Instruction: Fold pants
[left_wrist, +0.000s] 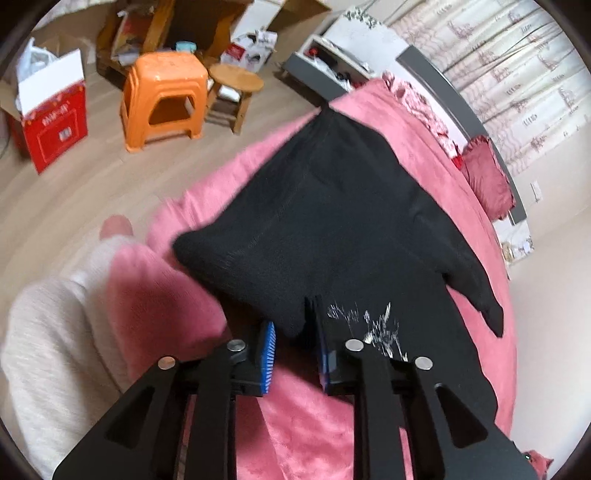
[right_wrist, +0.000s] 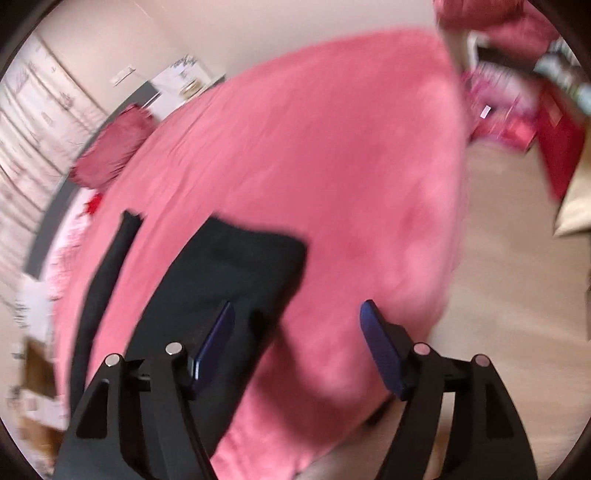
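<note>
The black pants lie on the pink bed. Their long way runs from the left claw out toward the far end of the bed, where the orange stool stands on the floor.

The left claw is pinched narrow on a bunch of the black cloth at the near end. It is lifting that part up a little. One loose flap hangs off to the right side.

The right claw is spread wide and holds nothing. It hangs over the bed with the pants down to its left. Its left finger is over the black cloth and its right finger is over the pink cover.

I think the left claw has the job now. It looks set to carry its end along the long way to the far end, while the right claw is free to help.
</note>
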